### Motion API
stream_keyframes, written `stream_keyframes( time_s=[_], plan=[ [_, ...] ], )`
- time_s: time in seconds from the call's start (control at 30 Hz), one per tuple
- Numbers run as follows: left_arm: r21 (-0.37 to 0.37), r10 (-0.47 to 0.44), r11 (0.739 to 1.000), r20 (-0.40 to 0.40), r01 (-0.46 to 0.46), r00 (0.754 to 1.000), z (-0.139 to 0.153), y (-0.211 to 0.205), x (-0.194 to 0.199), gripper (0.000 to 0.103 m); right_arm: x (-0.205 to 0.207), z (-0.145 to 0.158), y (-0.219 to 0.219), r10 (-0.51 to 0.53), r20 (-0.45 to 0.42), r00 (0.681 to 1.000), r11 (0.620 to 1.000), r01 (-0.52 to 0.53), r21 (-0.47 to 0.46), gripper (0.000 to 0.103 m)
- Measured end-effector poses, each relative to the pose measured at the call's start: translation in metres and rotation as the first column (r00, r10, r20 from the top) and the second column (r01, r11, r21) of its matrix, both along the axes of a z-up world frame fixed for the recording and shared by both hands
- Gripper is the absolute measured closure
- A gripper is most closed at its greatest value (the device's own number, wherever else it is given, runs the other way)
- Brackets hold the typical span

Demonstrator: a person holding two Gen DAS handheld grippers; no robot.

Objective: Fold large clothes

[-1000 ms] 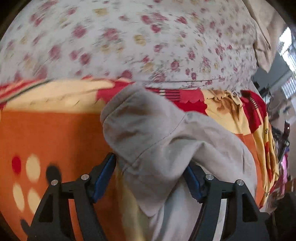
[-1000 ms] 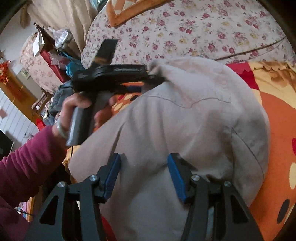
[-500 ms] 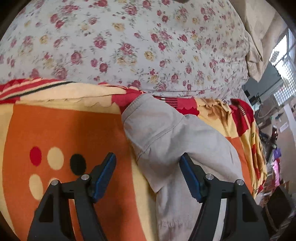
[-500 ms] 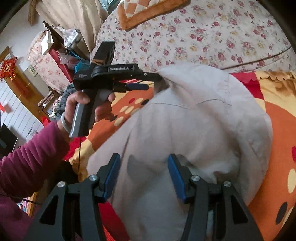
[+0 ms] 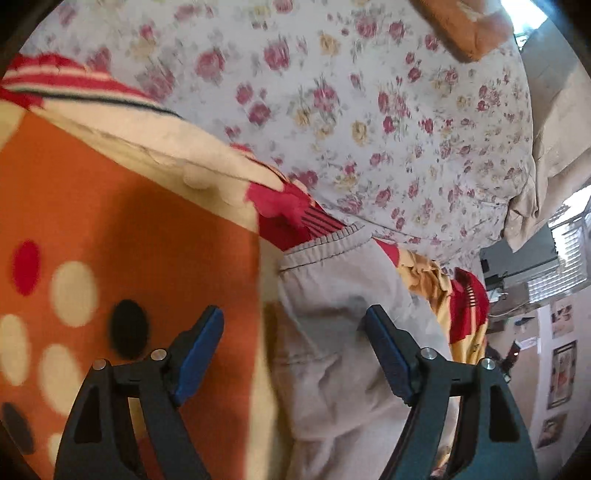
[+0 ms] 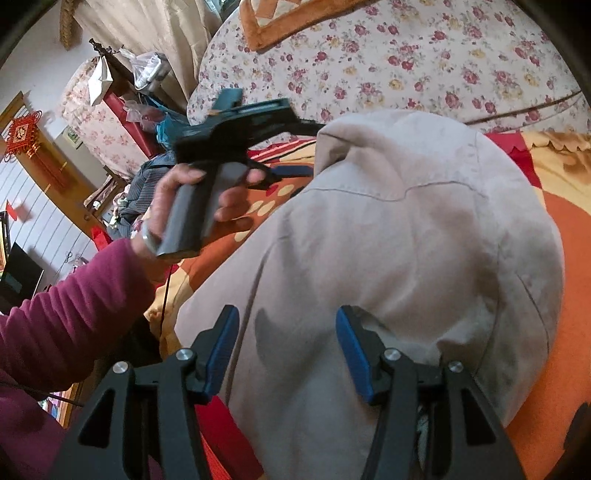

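A pair of beige trousers [image 6: 388, 258] lies in a folded heap on the orange patterned blanket [image 5: 129, 236]. In the left wrist view the trousers [image 5: 343, 332] show their elastic waistband [image 5: 321, 243] pointing away. My left gripper [image 5: 293, 343] is open and empty, held above the trousers' left edge and the blanket. My right gripper [image 6: 288, 339] is open over the near part of the trousers, its jaws apart with nothing between them. The left gripper also shows in the right wrist view [image 6: 295, 147], held in a hand beside the heap's far left corner.
A floral bedsheet [image 5: 369, 110] covers the bed beyond the blanket. An orange cushion [image 6: 295, 18] lies on it at the back. Furniture and clutter [image 6: 122, 110] stand left of the bed. A beige curtain [image 5: 554, 147] hangs at the right.
My left gripper has let go of the trousers' corner and drawn back to the left. The cloth has dropped flat. The right gripper has hardly moved.
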State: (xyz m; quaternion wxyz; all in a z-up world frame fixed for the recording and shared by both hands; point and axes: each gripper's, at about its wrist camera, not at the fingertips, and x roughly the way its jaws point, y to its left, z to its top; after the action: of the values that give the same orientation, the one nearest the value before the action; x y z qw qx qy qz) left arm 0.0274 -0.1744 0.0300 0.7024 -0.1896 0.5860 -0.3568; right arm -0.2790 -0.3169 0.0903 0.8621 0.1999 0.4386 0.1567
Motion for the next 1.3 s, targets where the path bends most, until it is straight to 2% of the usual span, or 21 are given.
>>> stream_keyframes(
  time_s=[0.03,0.1,0.13,0.17,0.23,0.27,0.33,0.43,0.57,0.73,0.8,0.9,0.93,0.97,1.03,1.1,1.13,1.23,1.3],
  plan=[
    [-0.015,-0.023,1.0,-0.013,0.023,1.0,-0.003,-0.008,-0.001,0.029,0.001,-0.001,-0.001,0.004,-0.001,1.0,1.0,-0.004,-0.002,0.045],
    [-0.036,-0.09,0.995,-0.006,0.09,0.996,-0.002,-0.021,-0.002,0.059,0.002,-0.002,-0.001,0.01,-0.001,1.0,1.0,-0.01,-0.007,0.045],
    [0.007,-0.117,0.993,0.031,0.117,0.993,0.002,-0.03,-0.004,0.074,0.001,-0.002,-0.001,0.013,-0.001,1.0,1.0,-0.013,-0.008,0.045],
    [0.041,-0.131,0.991,0.061,0.129,0.989,0.007,-0.038,-0.005,0.081,0.001,-0.003,-0.001,0.016,0.001,1.0,1.0,-0.016,-0.008,0.045],
    [0.067,-0.155,0.987,0.1,0.148,0.983,0.018,-0.051,-0.003,0.089,0.001,-0.003,0.0,0.016,0.006,1.0,1.0,-0.016,-0.008,0.045],
    [0.082,-0.15,0.987,0.128,0.14,0.98,0.024,-0.055,-0.001,0.095,0.0,-0.003,0.0,0.016,0.009,1.0,1.0,-0.016,-0.009,0.045],
    [0.095,-0.122,0.99,0.168,0.107,0.978,0.035,-0.061,0.008,0.099,0.0,-0.004,0.001,0.02,0.013,1.0,1.0,-0.019,-0.017,0.045],
    [0.082,-0.066,0.995,0.169,0.053,0.983,0.037,-0.066,0.023,0.099,0.0,-0.006,0.003,0.03,0.011,0.999,0.999,-0.03,-0.031,0.045],
    [0.175,-0.092,0.983,0.219,0.053,0.971,0.024,-0.081,0.018,0.101,0.002,-0.009,0.008,0.05,0.0,0.999,0.996,-0.05,-0.068,0.045],
    [0.109,-0.056,0.993,0.179,0.037,0.982,0.031,-0.079,0.027,0.102,0.001,-0.013,0.012,0.095,-0.024,0.995,0.993,-0.096,-0.062,0.044],
    [0.135,-0.097,0.988,0.193,0.072,0.976,0.035,-0.08,0.021,0.099,0.0,-0.012,0.016,0.099,-0.024,0.995,0.992,-0.101,-0.081,0.045],
    [0.153,-0.113,0.985,0.206,0.082,0.972,0.045,-0.067,0.01,0.083,-0.003,-0.001,0.005,0.067,-0.004,0.998,0.998,-0.067,-0.016,0.045],
    [0.15,-0.114,0.985,0.214,0.083,0.97,0.052,-0.059,0.002,0.071,-0.005,0.004,-0.002,0.042,0.011,0.999,0.999,-0.042,0.003,0.045],
    [0.146,-0.121,0.985,0.226,0.089,0.967,0.06,-0.051,-0.006,0.067,-0.009,0.013,-0.012,-0.012,0.041,0.999,1.0,0.012,0.01,0.045],
    [0.151,-0.159,0.981,0.26,0.122,0.952,0.076,-0.036,-0.028,0.064,-0.015,0.027,-0.028,-0.105,0.095,0.99,0.994,0.103,0.022,0.045],
    [0.182,-0.199,0.972,0.298,0.149,0.934,0.09,-0.022,-0.057,0.063,-0.018,0.041,-0.046,-0.208,0.148,0.967,0.978,0.205,0.032,0.045],
    [0.194,-0.224,0.966,0.316,0.168,0.922,0.095,-0.014,-0.075,0.062,-0.017,0.044,-0.049,-0.23,0.148,0.962,0.973,0.23,0.018,0.045],
    [0.249,-0.293,0.944,0.342,0.215,0.893,0.095,0.0,-0.124,0.062,0.001,0.042,-0.044,-0.276,0.065,0.959,0.948,0.283,-0.147,0.046],
    [0.286,-0.322,0.93,0.331,0.231,0.887,0.085,0.006,-0.148,0.062,0.015,0.028,-0.042,-0.285,0.014,0.958,0.93,0.28,-0.238,0.058]
  ],
)
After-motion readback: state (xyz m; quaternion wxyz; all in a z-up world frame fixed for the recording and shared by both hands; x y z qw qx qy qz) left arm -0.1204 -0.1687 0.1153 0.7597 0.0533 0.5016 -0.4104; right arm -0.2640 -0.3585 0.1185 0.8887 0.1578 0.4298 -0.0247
